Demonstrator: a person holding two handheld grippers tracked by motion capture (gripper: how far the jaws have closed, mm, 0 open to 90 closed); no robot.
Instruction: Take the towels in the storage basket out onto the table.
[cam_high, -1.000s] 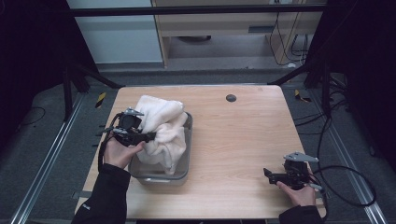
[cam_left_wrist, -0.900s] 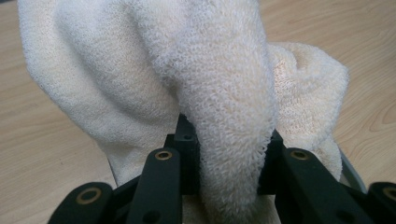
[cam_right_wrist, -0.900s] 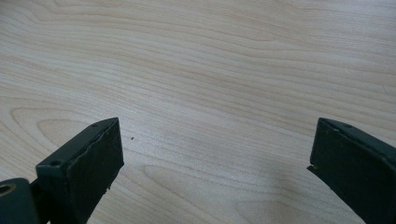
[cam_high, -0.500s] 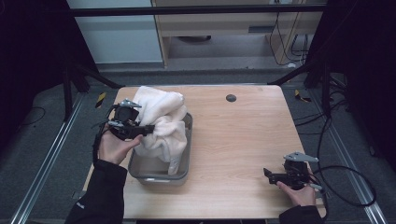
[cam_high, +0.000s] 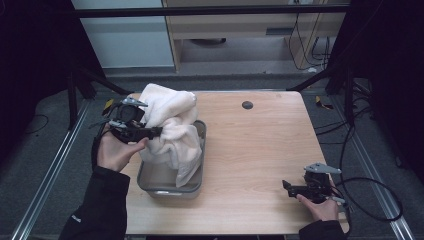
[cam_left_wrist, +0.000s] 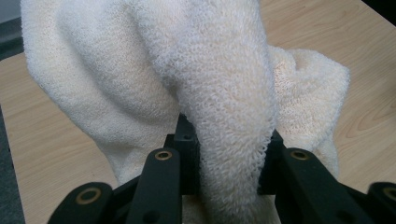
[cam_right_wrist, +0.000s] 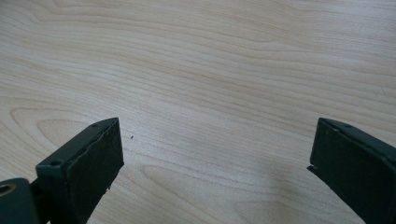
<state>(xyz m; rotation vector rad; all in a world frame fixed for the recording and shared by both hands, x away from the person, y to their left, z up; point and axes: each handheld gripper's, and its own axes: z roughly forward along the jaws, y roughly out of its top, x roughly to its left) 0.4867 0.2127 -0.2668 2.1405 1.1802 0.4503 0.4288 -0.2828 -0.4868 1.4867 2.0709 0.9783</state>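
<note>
Where the wooden table (cam_high: 260, 150) spreads pale and bare across the high view, the largest thing on it is a cream terry towel (cam_high: 170, 127), bunched and lifted so that its upper folds stand above a grey metal tray (cam_high: 199, 182) at the table's left side. Part of the towel hangs down into the tray (its lower end drapes against the inside of the right wall), while the rest rises toward the far left corner. The tray sits near the front left of the table, its floor showing bare at the near end.

At the towel's left flank the left gripper (cam_high: 152, 132) is held in the person's left hand (cam_high: 115, 150), with a dark sleeve (cam_high: 100, 205) behind it. In the left gripper view its black jaws are closed on a thick fold of the towel (cam_left_wrist: 229, 116), the cloth pinched between them. Well apart, near the front right corner, the right gripper (cam_high: 290, 187) rests low over the wood in the right hand (cam_high: 320, 207); in its own view the jaws stand wide, with bare table (cam_right_wrist: 210, 84) between them. A small dark round spot (cam_high: 247, 105) marks the far side of the table.
</note>
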